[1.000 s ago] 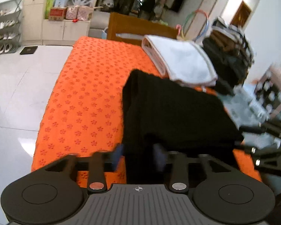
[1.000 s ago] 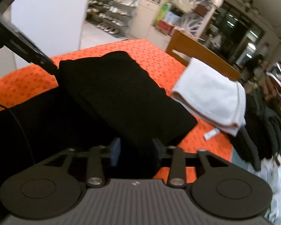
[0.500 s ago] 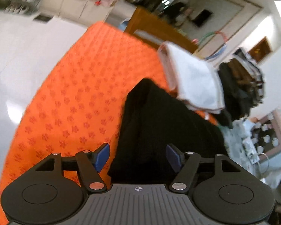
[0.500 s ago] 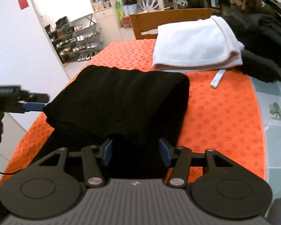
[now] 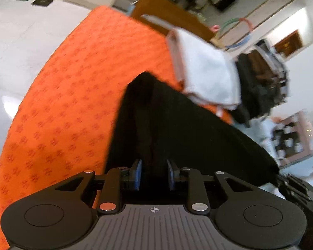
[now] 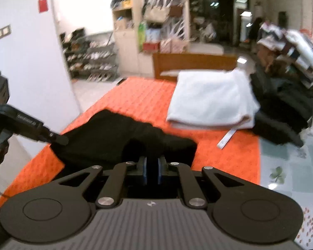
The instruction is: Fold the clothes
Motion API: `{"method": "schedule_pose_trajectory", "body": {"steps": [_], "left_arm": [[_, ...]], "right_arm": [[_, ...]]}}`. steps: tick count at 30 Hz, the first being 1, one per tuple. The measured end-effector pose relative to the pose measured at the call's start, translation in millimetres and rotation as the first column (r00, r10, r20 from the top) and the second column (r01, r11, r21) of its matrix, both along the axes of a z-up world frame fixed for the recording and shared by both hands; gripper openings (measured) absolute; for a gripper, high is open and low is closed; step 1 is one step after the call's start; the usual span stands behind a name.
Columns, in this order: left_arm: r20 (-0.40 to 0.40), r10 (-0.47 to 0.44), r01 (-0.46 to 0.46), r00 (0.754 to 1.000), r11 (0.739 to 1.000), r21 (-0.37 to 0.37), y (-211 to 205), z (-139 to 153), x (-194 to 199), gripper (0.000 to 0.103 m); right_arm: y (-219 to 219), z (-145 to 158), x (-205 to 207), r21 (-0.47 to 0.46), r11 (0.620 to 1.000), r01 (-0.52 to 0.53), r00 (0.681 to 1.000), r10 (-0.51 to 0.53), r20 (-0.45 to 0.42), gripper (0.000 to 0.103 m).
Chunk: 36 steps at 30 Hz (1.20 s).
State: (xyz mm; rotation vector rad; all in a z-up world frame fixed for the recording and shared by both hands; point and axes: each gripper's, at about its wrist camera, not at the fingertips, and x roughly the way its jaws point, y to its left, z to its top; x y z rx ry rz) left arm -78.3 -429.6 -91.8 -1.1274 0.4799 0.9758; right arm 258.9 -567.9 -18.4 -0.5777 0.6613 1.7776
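The black garment (image 5: 177, 129) lies folded on the orange tablecloth (image 5: 62, 104), beside a white towel (image 6: 210, 100); the left gripper (image 5: 153, 175) is closing narrow around its near edge; the right gripper (image 6: 152, 169) is closing too, apparently pinching dark cloth between nearly shut fingers.

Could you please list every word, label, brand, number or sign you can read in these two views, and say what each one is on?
None can be read.
Pale lettering on the left tool, on its arm as the right wrist view shows it: too blurred to read.
Small emblem on the right tool, on its housing: a symbol, no words.
Red square on the white wall: no lettering visible.
Packages on the far shelves: too small and blurred.
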Motion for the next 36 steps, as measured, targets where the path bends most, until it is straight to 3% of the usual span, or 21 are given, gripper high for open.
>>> {"method": "schedule_pose_trajectory", "body": {"steps": [2,5,7,11,14,18,21,25,29,32,36], "left_arm": [[-0.028,0.019,-0.019,0.999,1.0,-0.004,0,-12,-4,0.032],[-0.048,0.023,-0.022,0.999,0.999,0.034,-1,-8,-9,0.035],[-0.043,0.023,-0.02,0.999,0.997,0.075,-4,5,-13,0.035],[-0.009,-0.011,0.012,1.0,0.979,0.203,-11,36,-12,0.056],[-0.015,-0.065,0.066,0.998,0.962,0.266,-3,50,4,0.057],[-0.008,-0.137,0.133,0.991,0.945,0.298,23,47,38,0.056],[-0.045,-0.181,0.186,0.982,0.943,0.277,42,29,62,0.055],[-0.094,-0.202,0.217,0.975,0.954,0.207,62,-5,72,0.05],[-0.059,-0.177,0.184,0.982,0.97,0.161,69,-24,57,0.047],[-0.011,-0.169,0.168,0.986,0.972,0.165,65,-11,48,0.048],[0.018,-0.218,0.212,0.976,0.961,0.18,48,-2,43,0.049]], "right_arm": [[-1,-26,-3,-0.107,0.993,-0.042,0.999,0.042,-0.004,0.022],[-11,-46,0,-0.187,0.981,-0.049,0.998,0.054,0.02,0.028],[-21,-40,8,-0.178,0.984,-0.03,0.999,0.035,0.021,0.029],[-15,-7,23,-0.085,0.996,0.034,0.999,-0.032,0.017,0.035],[3,7,22,-0.022,0.999,0.044,0.999,-0.044,-0.02,0.035],[36,8,6,0.021,1.0,0.02,0.999,-0.019,-0.048,0.035],[60,-9,-11,0.023,1.0,-0.007,1.0,0.008,-0.021,0.035],[82,-45,-19,-0.04,0.999,-0.025,0.998,0.027,0.048,0.035],[88,-82,-7,-0.114,0.994,-0.002,0.997,0.011,0.08,0.038],[91,-72,-4,-0.125,0.992,0.015,0.998,-0.007,0.063,0.037],[80,-51,-9,-0.062,0.998,-0.02,0.999,0.022,0.042,0.037]]}}
